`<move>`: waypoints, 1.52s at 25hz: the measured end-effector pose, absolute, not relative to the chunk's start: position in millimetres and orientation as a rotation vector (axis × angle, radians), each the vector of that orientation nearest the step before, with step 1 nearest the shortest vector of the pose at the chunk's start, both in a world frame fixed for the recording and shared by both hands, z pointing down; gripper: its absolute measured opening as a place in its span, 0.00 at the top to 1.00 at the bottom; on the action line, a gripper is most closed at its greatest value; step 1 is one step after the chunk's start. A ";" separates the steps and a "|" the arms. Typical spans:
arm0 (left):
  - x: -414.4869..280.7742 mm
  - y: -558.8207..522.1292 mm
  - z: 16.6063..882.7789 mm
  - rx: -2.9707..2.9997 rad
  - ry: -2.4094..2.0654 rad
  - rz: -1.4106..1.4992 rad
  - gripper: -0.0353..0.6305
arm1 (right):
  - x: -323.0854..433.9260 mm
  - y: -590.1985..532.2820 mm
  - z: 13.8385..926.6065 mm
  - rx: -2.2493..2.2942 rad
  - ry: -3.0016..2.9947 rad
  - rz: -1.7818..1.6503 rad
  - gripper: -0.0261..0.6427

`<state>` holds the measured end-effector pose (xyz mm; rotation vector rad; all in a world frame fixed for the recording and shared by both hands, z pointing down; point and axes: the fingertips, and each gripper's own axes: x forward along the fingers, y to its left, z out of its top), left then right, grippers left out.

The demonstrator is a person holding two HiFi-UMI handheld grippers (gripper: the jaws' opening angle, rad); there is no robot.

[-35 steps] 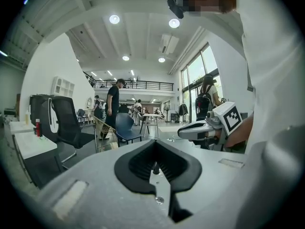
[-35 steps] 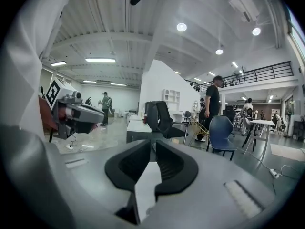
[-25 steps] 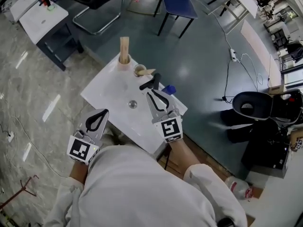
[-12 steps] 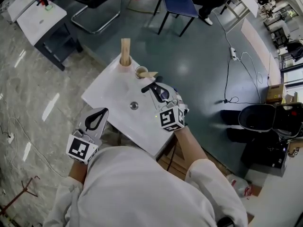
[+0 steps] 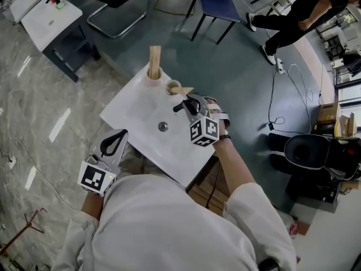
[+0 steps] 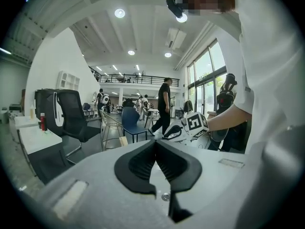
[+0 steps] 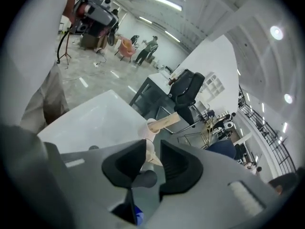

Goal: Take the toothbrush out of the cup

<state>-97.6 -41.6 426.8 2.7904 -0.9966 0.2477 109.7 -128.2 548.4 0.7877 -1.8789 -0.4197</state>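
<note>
A small pale cup (image 5: 168,86) stands near the far edge of the white table (image 5: 138,112), and a wooden toothbrush (image 5: 183,90) leans out of it to the right. My right gripper (image 5: 185,103) points down at that cup from just in front. Its jaws have just been opening and stand apart. In the right gripper view (image 7: 152,151) the cup (image 7: 148,149) and the toothbrush's wooden end (image 7: 155,161) show in the gap, with no pad pressing on them. My left gripper (image 5: 117,136) hangs at the table's near left edge, shut and empty (image 6: 156,144).
A tall wooden block (image 5: 153,58) stands in a second holder (image 5: 150,74) at the table's far corner. A round metal piece (image 5: 163,126) lies mid-table. Chairs (image 5: 217,4), a side table (image 5: 48,18) and a walking person (image 5: 293,16) are around; floor cables (image 5: 273,89) lie at the right.
My right gripper has moved forward and down to the cup, rolled over, and its jaws have opened wider. The left gripper has hardly shifted. A person has walked in at the top right.
</note>
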 end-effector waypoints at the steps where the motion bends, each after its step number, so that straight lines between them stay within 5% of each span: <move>1: -99.5 -42.2 427.2 2.788 -1.001 0.245 0.94 | 110.3 -130.6 553.0 0.762 -1.860 -0.431 0.82; 38: -153.0 -59.8 451.7 2.677 -1.122 0.226 0.94 | 131.7 -184.1 674.5 0.120 -1.339 -0.591 0.72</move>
